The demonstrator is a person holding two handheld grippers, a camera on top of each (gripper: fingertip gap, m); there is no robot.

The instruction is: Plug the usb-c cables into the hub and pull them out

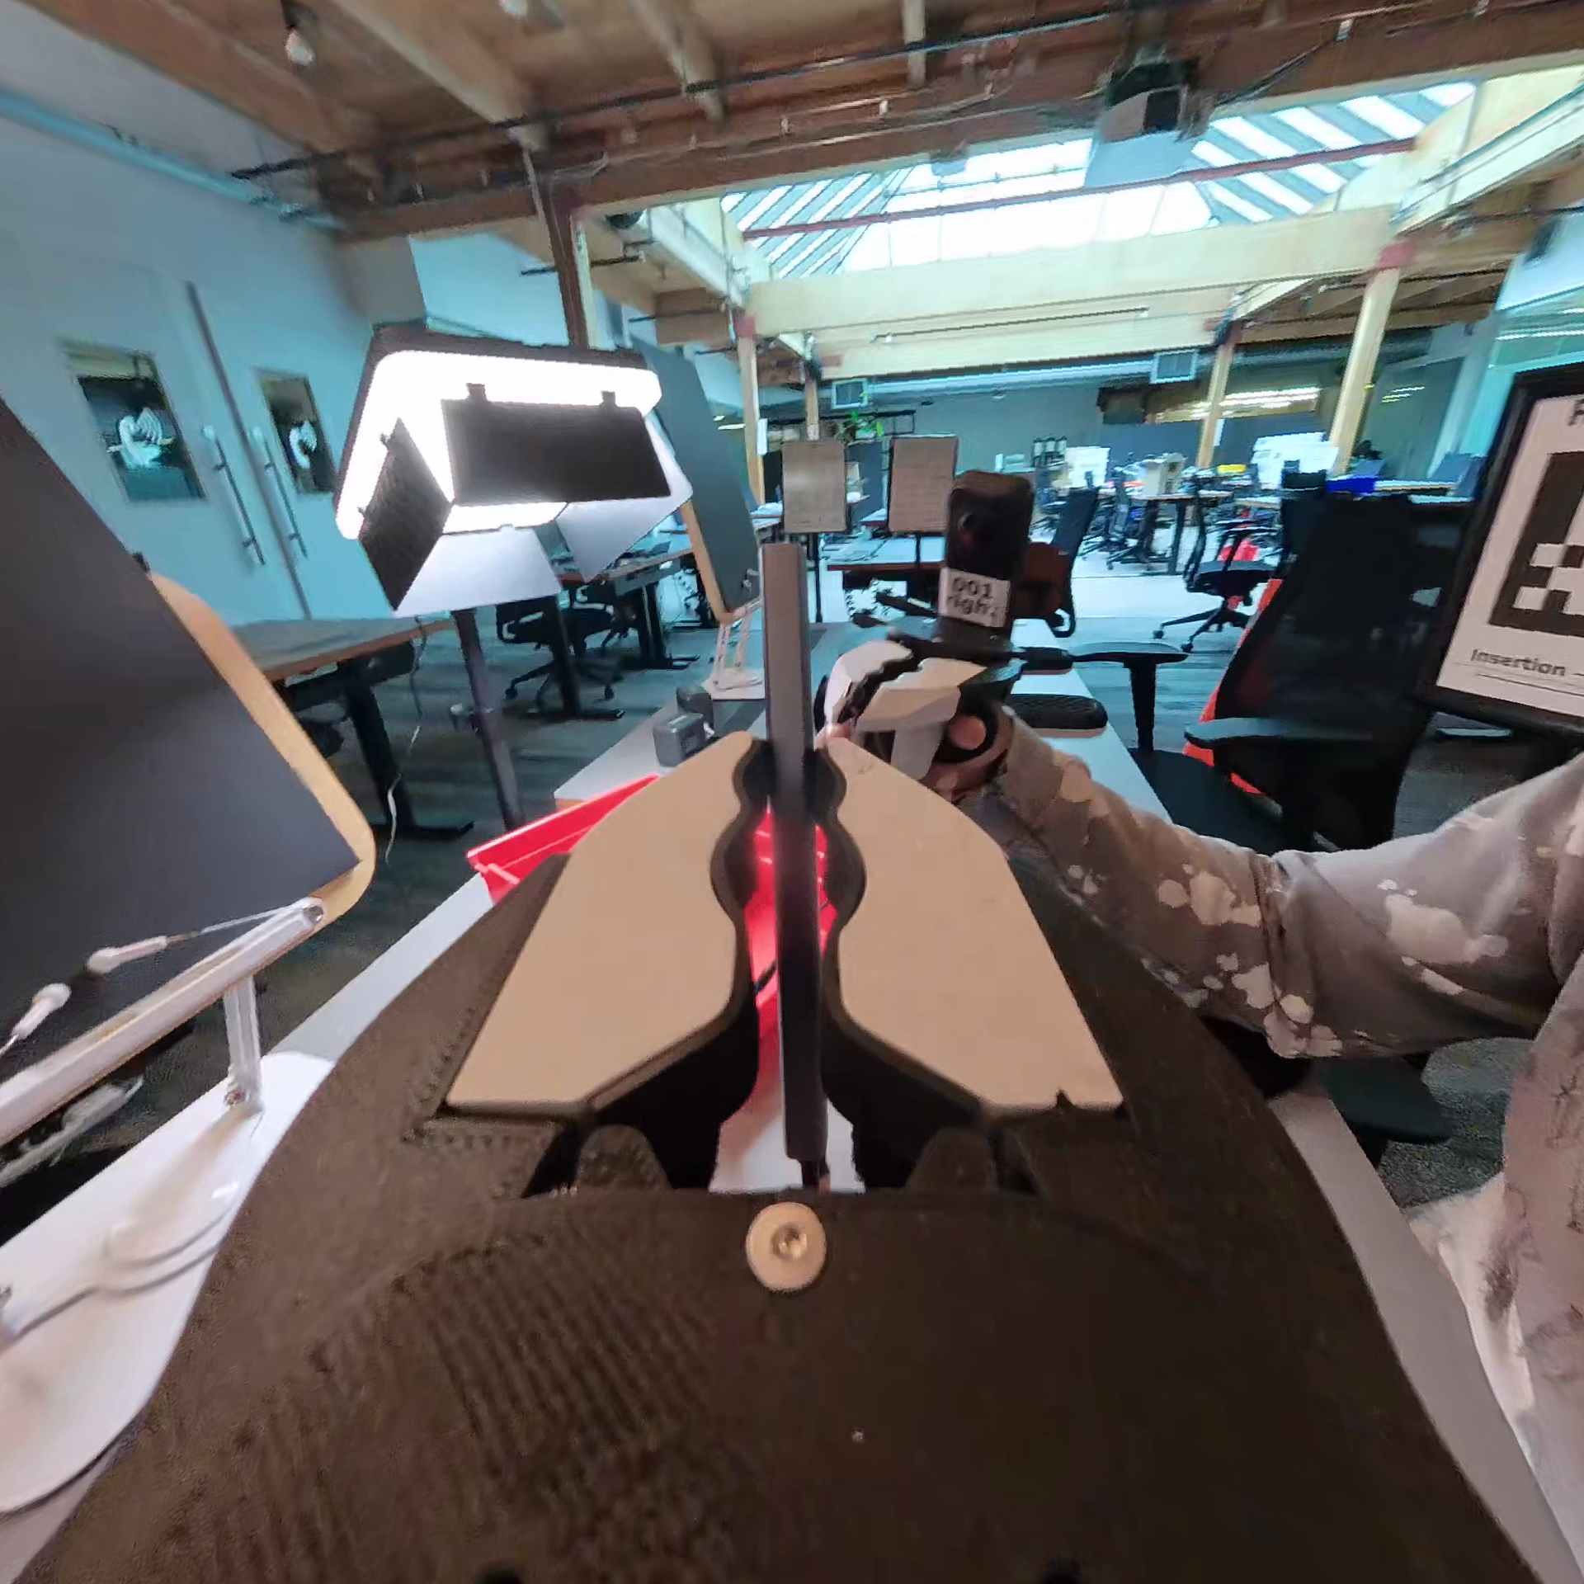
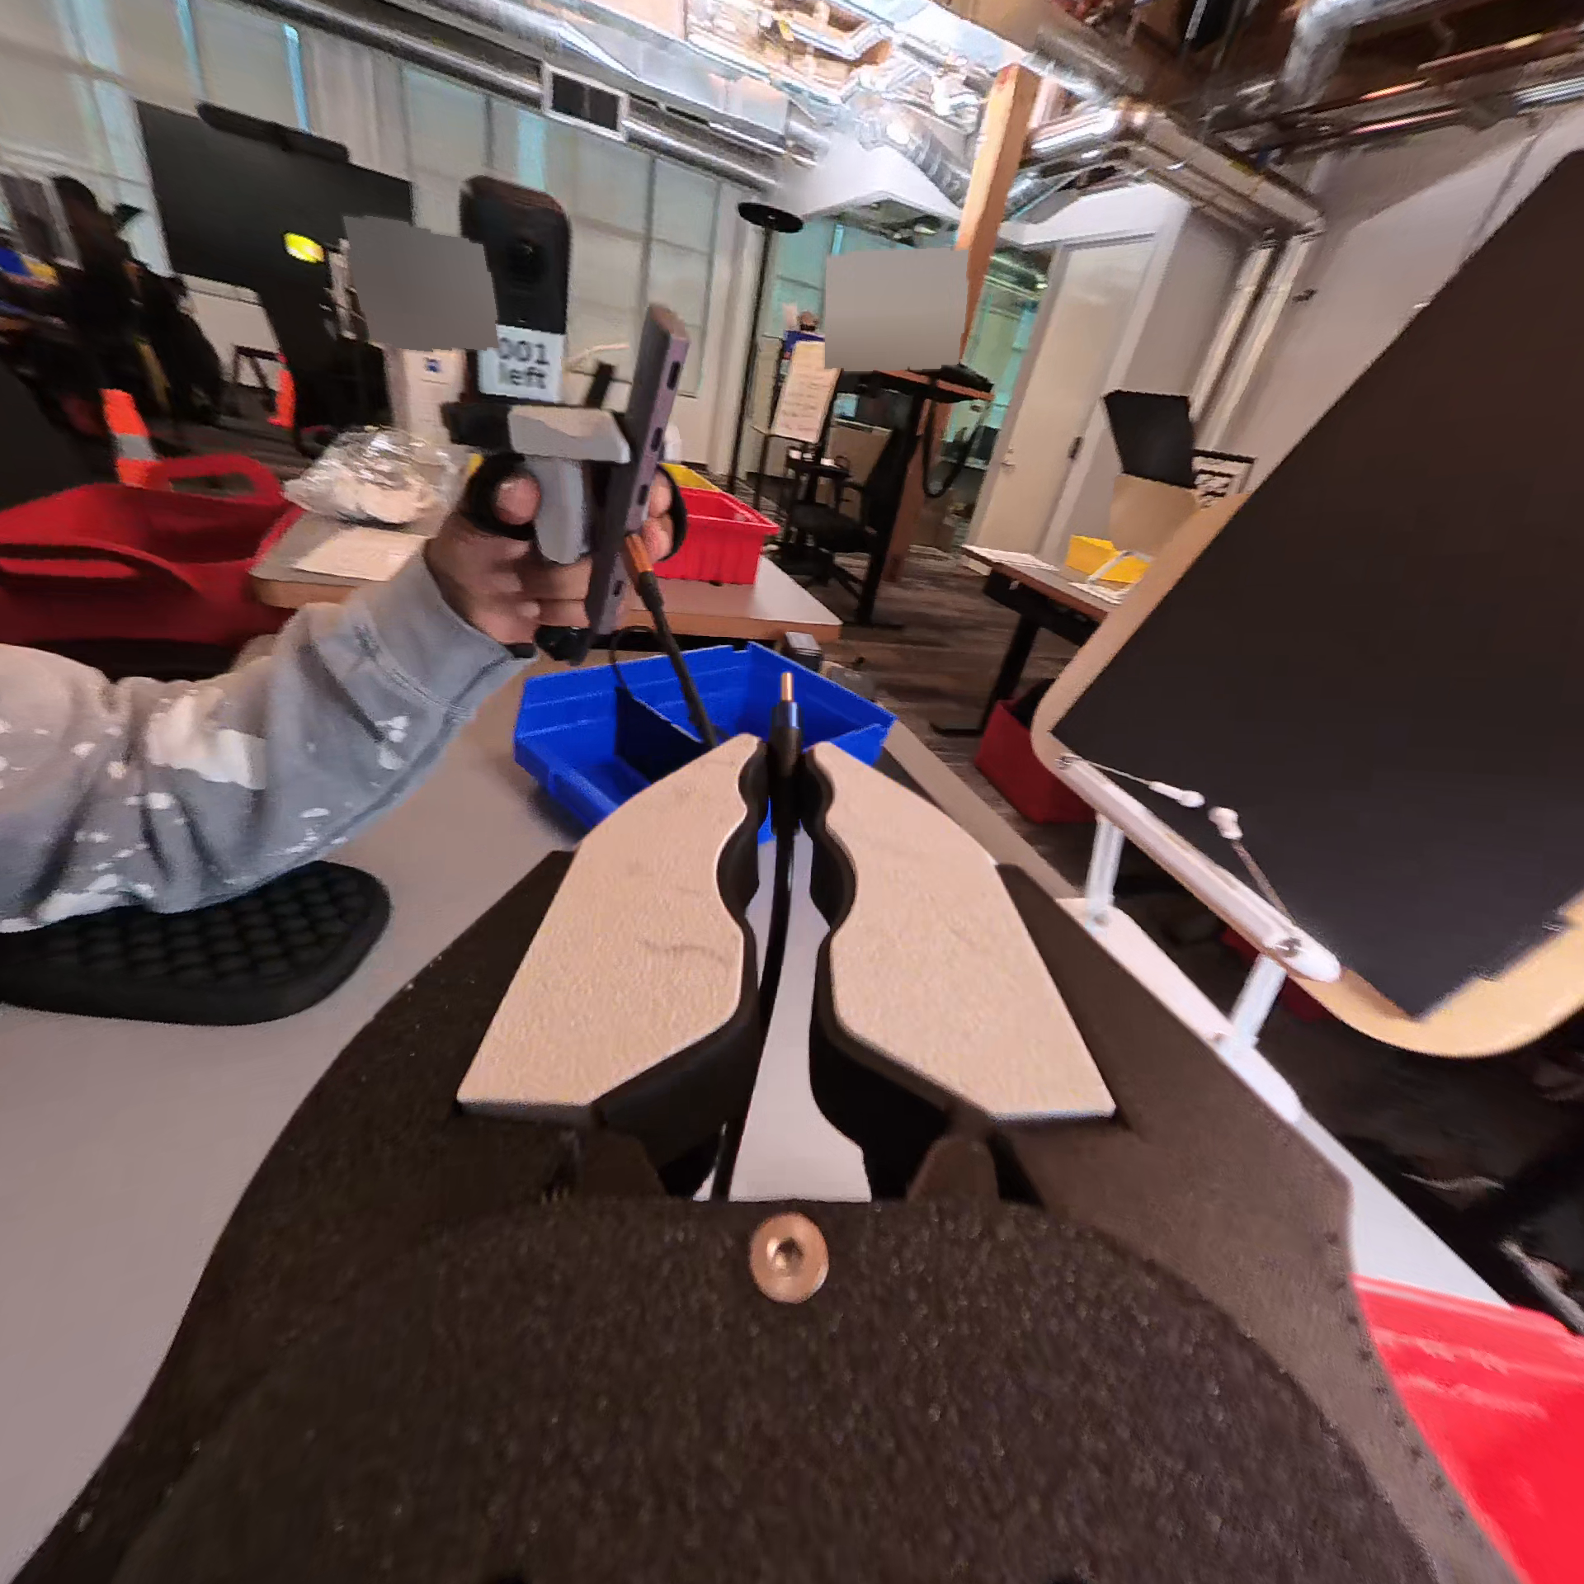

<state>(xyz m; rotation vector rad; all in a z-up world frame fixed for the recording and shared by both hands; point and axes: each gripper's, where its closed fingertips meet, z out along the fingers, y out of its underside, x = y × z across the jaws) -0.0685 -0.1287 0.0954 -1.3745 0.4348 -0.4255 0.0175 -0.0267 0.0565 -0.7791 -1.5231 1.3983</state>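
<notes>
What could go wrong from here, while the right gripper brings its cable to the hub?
1. The right gripper pinches its USB-C cable behind the plug, so the plug may tilt and miss a port.
2. The cable already plugged in hangs off the hub; it may snag.
3. The left gripper holds the hub edge-on; pushing may slide it.

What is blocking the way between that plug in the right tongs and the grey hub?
Nothing visible. The right tongs hold a USB-C plug in open air, apart from the hub in the left tongs. Another cable already hangs from the hub, beside the path.
</notes>
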